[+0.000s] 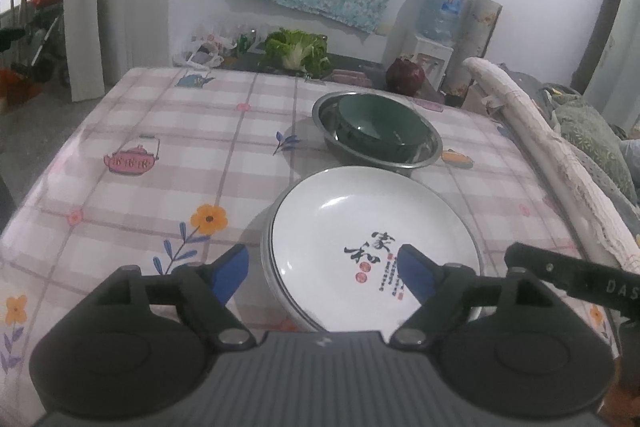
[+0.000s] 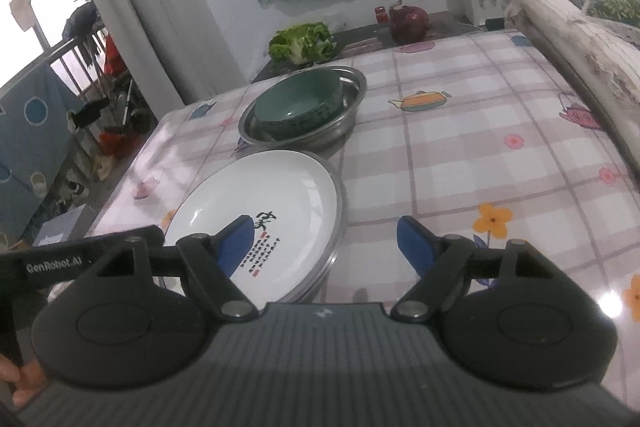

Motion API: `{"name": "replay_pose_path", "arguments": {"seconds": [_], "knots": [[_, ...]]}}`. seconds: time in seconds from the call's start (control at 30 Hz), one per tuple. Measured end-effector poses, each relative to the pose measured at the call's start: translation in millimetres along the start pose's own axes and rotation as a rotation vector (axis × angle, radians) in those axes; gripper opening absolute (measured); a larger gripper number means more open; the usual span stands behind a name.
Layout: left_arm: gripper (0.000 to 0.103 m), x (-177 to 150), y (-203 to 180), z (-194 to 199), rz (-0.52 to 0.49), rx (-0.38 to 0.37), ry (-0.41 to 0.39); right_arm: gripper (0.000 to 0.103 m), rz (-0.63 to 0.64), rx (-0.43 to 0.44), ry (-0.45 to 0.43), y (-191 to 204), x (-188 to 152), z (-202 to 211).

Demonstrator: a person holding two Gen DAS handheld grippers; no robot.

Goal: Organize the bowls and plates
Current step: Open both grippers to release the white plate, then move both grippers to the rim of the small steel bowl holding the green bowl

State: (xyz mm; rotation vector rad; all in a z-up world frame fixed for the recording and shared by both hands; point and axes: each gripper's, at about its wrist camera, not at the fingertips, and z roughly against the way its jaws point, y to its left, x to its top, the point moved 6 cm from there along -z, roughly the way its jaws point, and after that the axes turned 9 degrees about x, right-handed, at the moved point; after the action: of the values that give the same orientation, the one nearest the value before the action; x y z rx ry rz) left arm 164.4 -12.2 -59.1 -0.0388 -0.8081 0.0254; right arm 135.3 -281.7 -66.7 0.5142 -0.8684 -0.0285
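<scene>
Left gripper jaws spread, holding nothing, astride near left rim of white plate stack | right gripper released, astride its right rim | beyond: green bowl inside steel basin | checked tablecloth | far: lettuce, water jug.

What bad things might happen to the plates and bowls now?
1. The white plate tops a stack that looks a bit uneven at the edges; a bump from the open left gripper or right gripper, both close by, might slide it.
2. The green bowl sits off-centre in the metal basin, so it may rattle or tip if the basin gets moved.
3. The shiny tablecloth looks slippery, so pushed dishes could skid.
</scene>
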Motion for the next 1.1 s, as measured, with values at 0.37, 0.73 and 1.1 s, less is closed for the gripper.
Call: {"name": "replay_pose_path", "arguments": {"seconds": [0.37,0.73,1.1], "knots": [[0.084,23,-10,-9,-0.037,-0.002,-0.009,0.079,-0.034,0.008,-0.022,-24,10,3],[0.082,82,-5,-49,-0.019,-0.014,-0.005,0.079,0.011,0.007,-0.033,-47,71,-29],[0.053,116,-2,-127,0.053,-0.059,0.089,0.051,0.045,0.004,-0.023,-70,132,-107]]}}
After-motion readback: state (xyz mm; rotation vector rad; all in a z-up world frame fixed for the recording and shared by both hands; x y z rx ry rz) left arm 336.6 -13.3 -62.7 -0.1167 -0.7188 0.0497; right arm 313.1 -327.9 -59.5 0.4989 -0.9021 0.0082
